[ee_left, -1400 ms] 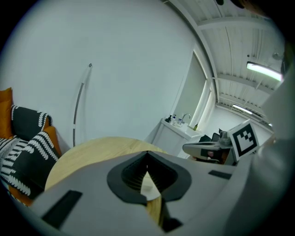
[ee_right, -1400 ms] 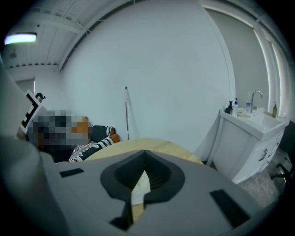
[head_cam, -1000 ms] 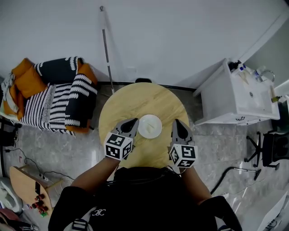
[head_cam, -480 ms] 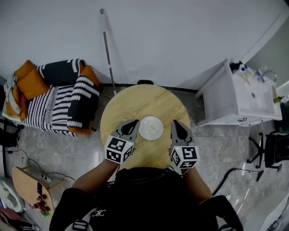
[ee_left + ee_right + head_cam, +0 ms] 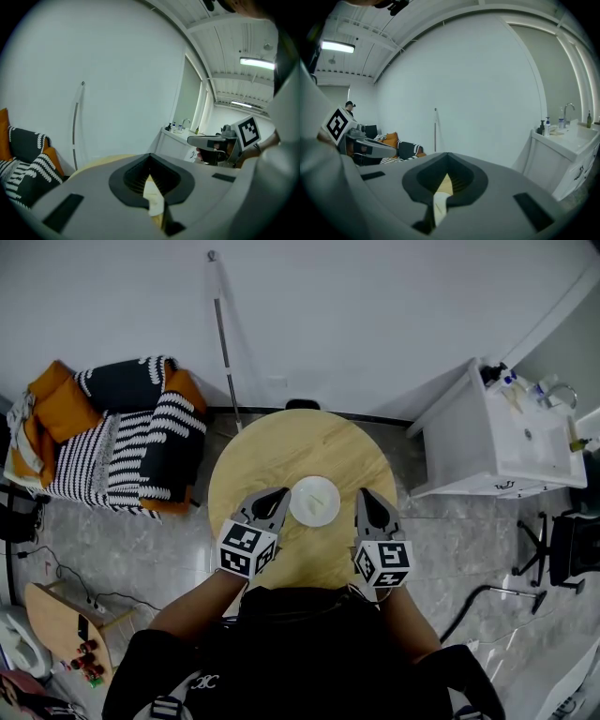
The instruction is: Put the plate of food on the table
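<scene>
A plain white wall (image 5: 375, 315) filled the top, with a thin pole (image 5: 223, 334) leaning at 12 o'clock. A sofa (image 5: 112, 451) with striped throws and orange cushions sat at 10 o'clock on grey marbled floor (image 5: 141, 549). A white sink cabinet (image 5: 487, 451) stood at 2 o'clock and a dark office chair (image 5: 572, 549) at 3 o'clock. Strip lights (image 5: 257, 62) glowed overhead.

L gripper (image 5: 277, 493), R gripper (image 5: 366, 495): jaws closed.
</scene>
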`<action>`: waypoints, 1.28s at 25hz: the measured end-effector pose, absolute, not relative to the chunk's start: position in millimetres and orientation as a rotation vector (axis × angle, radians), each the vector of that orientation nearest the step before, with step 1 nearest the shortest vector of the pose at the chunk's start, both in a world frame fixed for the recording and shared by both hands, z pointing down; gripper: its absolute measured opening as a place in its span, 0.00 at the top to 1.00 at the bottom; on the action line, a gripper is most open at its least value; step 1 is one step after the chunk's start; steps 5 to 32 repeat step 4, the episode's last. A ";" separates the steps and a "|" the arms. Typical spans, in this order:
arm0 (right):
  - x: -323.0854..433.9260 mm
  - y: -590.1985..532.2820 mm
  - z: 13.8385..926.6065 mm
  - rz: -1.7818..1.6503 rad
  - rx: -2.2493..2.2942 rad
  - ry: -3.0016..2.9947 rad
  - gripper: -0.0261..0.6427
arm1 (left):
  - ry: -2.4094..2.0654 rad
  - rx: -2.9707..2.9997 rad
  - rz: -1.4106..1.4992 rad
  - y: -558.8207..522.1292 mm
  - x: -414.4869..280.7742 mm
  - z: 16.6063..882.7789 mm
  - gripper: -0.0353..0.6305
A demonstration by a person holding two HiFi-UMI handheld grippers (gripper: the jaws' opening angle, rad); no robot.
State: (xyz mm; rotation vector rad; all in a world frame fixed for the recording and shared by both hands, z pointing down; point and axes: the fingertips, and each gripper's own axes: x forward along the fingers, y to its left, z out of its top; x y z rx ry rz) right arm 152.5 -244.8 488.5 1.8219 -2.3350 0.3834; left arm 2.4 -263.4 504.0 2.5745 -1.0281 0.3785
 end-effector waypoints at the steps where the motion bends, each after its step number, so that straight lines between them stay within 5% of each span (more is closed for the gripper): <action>1: 152.3 -245.1 489.5 0.388 1.821 -2.334 0.95 | -1.026 2.569 0.381 -263.3 2.1 505.7 0.94; 32: 151.2 -245.3 493.2 0.401 1.817 -2.331 0.95 | -1.019 2.557 0.388 -262.8 1.2 510.8 0.94</action>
